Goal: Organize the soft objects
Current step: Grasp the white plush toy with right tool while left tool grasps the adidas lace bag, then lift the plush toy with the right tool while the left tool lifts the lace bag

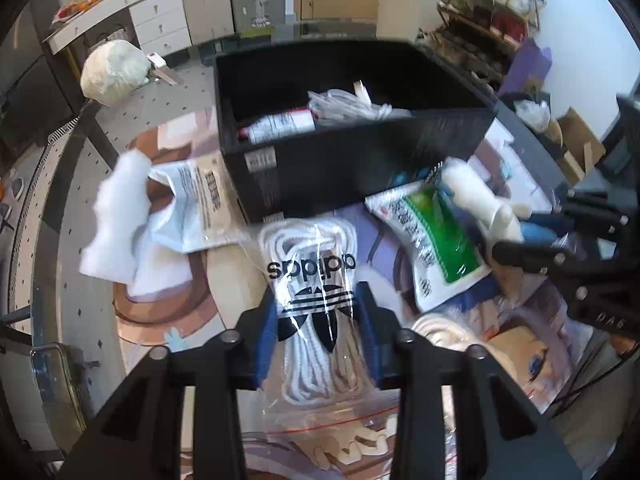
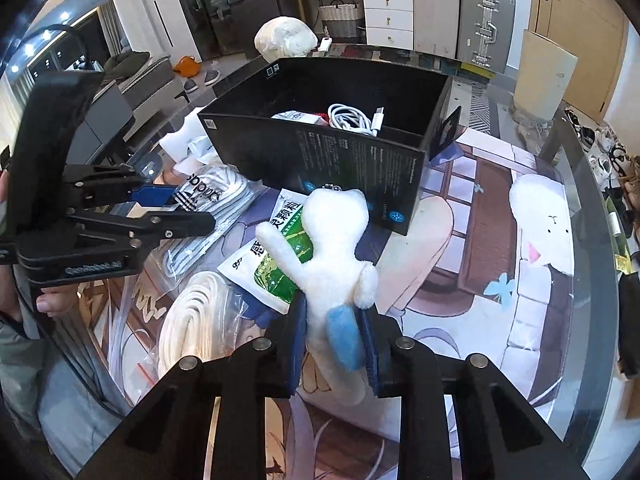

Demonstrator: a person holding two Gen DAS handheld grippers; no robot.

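Note:
My left gripper is shut on a clear bag of white rope with a black adidas logo, in front of the black box. It also shows in the right wrist view. My right gripper is shut on a white plush toy with a blue patch, held just before the box's near wall. The plush shows in the left wrist view at the right. The box holds a white cable and a packet.
A green-and-white sachet lies by the box. A coil of cream rope in a bag lies near me. White wadding and a white pouch lie left of the box. A white stuffed lump sits beyond it. The table edge curves at right.

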